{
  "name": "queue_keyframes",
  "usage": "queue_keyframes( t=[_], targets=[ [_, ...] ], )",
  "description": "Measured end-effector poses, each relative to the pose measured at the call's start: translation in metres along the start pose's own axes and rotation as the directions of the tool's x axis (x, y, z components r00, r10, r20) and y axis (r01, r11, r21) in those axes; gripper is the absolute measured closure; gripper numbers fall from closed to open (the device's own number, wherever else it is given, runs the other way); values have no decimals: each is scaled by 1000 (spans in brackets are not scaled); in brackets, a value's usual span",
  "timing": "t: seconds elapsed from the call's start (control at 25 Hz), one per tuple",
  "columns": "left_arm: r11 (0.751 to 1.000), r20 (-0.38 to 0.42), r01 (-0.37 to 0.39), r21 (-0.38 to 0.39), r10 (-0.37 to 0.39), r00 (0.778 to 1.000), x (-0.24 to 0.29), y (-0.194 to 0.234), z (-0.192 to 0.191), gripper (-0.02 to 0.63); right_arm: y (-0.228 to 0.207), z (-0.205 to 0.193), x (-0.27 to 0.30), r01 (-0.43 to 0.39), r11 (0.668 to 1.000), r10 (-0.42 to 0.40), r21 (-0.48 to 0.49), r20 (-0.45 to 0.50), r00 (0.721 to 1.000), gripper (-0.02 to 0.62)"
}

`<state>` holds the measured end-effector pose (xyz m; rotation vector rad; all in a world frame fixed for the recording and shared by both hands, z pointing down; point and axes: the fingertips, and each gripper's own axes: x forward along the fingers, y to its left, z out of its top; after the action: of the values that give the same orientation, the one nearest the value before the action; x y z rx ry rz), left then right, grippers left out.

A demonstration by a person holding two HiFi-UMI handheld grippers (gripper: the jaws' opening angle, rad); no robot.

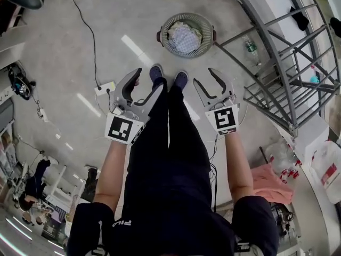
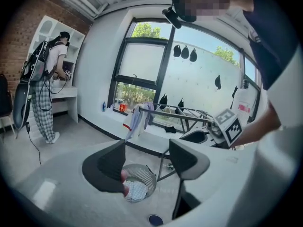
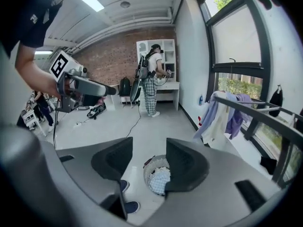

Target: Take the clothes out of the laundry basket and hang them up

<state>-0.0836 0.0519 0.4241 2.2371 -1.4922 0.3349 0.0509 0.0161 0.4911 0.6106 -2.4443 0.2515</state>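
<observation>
In the laundry basket [image 1: 187, 16] lie clothes [image 1: 184, 38]; drying rack [image 1: 277, 63] right of basket, my shoes [image 1: 180, 79] just before it, power strip [image 1: 105, 88] left

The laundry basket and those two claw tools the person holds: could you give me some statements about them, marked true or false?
1. The laundry basket has clothes in it. True.
2. The left gripper is clamped on a shirt. False: its jaws stand apart with nothing between them.
3. The right gripper is open and empty. True.
4. The drying rack is bare. False: garments already hang over its rail.
5. The basket stands on a table. False: it sits on the floor, just ahead of the person's shoes.
</observation>
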Motion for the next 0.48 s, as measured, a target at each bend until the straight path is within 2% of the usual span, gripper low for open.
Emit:
queue_keyframes(
  t=[0.24, 0.48],
  targets=[
    [998, -75, 38, -49, -41, 996, 55, 37, -77, 328, -9, -68, 92, -56, 989, 41, -137, -108, 993, 373],
    [999, -92, 37, -23, -39, 995, 93, 74, -155, 328, -16, -159, 189, -105, 989, 87, -106, -163, 983, 380]
  ],
)
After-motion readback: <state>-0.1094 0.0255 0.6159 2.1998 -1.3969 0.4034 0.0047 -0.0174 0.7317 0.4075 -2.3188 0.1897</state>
